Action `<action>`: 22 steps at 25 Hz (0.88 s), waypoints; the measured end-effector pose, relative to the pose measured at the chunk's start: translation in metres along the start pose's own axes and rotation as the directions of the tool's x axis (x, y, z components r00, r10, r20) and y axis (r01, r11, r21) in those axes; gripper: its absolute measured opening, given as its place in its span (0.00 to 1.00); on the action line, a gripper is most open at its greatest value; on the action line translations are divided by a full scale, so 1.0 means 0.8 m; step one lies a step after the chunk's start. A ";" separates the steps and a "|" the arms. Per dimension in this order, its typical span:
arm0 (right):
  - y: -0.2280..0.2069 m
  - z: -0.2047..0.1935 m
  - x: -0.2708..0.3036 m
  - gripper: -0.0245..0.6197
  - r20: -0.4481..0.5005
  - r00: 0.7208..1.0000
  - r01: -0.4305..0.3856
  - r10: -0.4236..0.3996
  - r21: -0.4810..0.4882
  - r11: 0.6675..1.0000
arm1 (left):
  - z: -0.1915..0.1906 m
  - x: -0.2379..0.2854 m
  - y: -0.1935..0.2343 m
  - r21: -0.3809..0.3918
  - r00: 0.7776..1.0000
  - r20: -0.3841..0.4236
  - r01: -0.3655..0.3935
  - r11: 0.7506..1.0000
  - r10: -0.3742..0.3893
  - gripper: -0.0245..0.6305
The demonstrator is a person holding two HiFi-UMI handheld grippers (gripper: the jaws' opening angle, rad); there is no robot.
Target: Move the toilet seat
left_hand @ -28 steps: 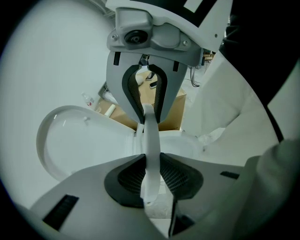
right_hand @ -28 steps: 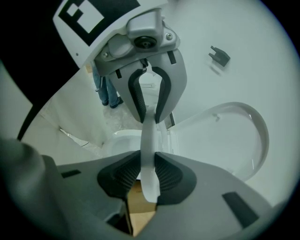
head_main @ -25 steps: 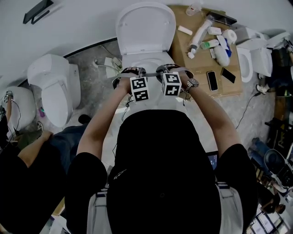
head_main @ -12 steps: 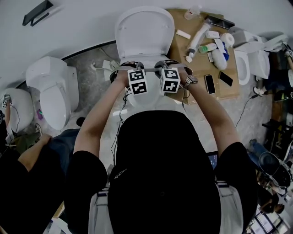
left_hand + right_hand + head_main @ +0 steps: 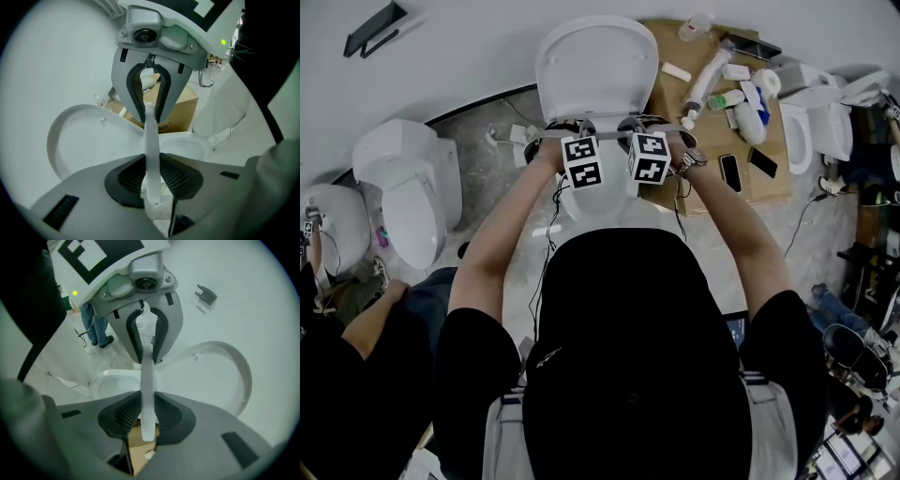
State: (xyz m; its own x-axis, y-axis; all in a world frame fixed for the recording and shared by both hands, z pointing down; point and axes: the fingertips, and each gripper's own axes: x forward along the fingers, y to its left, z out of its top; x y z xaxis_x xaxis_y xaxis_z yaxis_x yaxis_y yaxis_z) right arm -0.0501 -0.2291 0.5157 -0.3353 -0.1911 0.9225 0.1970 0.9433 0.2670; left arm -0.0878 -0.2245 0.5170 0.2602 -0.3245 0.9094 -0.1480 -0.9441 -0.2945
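Kept left gripper (image 5: 152, 180) and right gripper (image 5: 147, 416) clamped on the toilet seat (image 5: 151, 136) rim, pads tight on both faces. Carried it up-frame toward the raised lid (image 5: 595, 66) over the last second, front edge off the bowl (image 5: 185, 149). Judged lift partway, not yet against lid.

A cardboard box (image 5: 712, 127) fills the upper right of the head view, strewn with a white tube (image 5: 709, 73), smaller white bottles and two dark phones (image 5: 730, 172), and just right of it stands another white toilet (image 5: 825, 117) among cables. At the left sit a closed toilet (image 5: 411, 192) and, at the frame's edge, a further one (image 5: 337, 220), with a black bracket (image 5: 373, 28) on the wall in the upper left. A second person's arm (image 5: 366, 323) shows at the lower left.
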 end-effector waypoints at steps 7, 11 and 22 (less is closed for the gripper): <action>-0.022 -0.003 0.003 0.18 -0.003 1.000 0.024 -0.024 0.018 1.000 | -0.001 0.001 0.020 -0.002 1.000 -0.001 0.001 1.000 -0.001 0.19; -0.035 -0.003 0.004 0.18 0.000 1.000 0.031 -0.032 0.032 0.999 | -0.003 0.002 0.034 0.000 1.000 0.001 -0.003 1.000 0.003 0.19; -0.081 -0.005 0.007 0.18 0.008 0.998 0.056 -0.057 0.060 0.997 | -0.006 0.009 0.079 -0.022 1.000 0.003 -0.012 1.000 0.012 0.19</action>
State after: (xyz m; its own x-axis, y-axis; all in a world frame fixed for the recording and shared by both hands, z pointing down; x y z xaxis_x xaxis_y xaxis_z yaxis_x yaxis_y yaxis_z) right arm -0.0614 -0.2925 0.5044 -0.3535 -0.2424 0.9035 0.1221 0.9456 0.3014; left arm -0.1000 -0.2862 0.5061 0.2615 -0.3359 0.9049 -0.1719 -0.9387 -0.2988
